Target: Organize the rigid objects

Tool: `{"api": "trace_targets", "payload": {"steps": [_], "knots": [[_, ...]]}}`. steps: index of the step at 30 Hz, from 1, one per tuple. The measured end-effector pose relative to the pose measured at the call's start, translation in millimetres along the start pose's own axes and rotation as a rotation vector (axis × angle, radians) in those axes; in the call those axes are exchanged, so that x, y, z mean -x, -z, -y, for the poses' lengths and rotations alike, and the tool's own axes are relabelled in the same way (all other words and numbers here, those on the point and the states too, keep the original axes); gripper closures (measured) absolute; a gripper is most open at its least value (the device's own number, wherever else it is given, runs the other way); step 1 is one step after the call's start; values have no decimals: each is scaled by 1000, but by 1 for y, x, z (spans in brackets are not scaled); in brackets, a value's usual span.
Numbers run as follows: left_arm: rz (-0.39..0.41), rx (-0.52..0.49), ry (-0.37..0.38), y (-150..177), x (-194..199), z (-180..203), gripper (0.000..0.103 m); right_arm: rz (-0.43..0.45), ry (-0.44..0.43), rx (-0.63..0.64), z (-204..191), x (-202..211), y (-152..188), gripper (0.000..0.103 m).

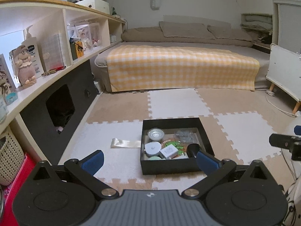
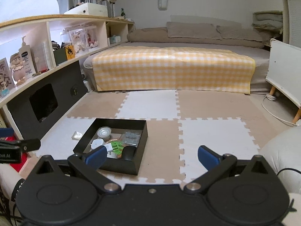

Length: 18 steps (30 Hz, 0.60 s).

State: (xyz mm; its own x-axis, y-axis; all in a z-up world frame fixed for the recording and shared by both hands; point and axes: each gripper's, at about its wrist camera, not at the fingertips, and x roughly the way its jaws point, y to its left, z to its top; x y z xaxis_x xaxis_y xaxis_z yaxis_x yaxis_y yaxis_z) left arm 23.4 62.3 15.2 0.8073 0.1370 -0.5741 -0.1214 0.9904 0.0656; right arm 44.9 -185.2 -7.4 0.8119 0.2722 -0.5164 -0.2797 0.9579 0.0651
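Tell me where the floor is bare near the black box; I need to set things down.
Free: the mat right of the black box, and between box and bed. Left of the box lies a ribbon. Inside the box it is crowded.

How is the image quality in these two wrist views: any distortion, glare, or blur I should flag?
Left wrist view: strong fisheye bending of the shelf, dark vignette corners, blown-out brightness at upper left; the black box stays sharp. Right wrist view: same curving and corner vignette, window glare at upper left, even soft room light, no motion blur.
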Motion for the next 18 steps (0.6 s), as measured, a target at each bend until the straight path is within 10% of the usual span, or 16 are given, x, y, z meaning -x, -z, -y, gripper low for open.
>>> {"api": "trace_targets", "payload": {"steps": [18], "knots": [[49, 11, 0, 10, 8, 2, 0, 42, 10, 37, -7, 10, 9, 0]]}}
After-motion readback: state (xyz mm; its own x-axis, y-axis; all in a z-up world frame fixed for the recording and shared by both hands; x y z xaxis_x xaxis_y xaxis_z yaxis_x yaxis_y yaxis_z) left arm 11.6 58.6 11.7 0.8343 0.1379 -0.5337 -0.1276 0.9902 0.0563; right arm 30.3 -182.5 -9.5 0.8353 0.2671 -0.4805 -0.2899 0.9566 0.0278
